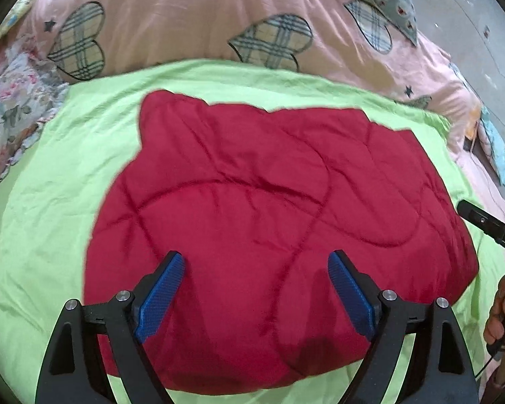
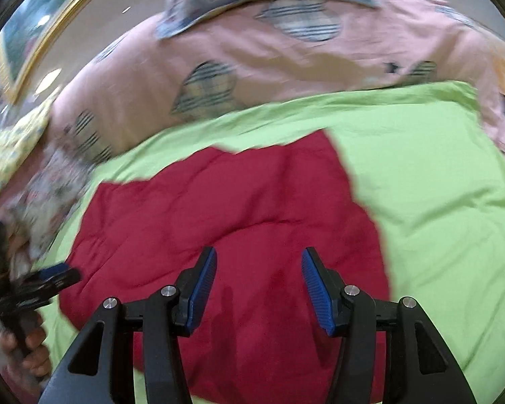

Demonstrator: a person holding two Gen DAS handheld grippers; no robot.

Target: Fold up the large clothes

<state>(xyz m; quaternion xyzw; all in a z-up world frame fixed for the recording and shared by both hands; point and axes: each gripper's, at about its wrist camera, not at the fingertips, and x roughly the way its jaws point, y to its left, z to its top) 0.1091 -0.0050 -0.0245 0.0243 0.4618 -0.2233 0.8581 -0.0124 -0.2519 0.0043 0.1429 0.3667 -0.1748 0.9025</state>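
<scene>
Red quilted garment laid flat on the bed, both grippers held above it, nothing gripped.

The red padded garment is seen spread on the green sheet, below the pink duvet. The left gripper is held with jaws wide apart and empty; the right gripper is held about half open, also empty. The padding is judged soft, puffy, light but bulky, likely slippery; a pinch through a stitched edge or corner is advised, 1 per gripper.

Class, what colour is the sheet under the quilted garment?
Light green sheet, clearest in the left wrist view.
</scene>
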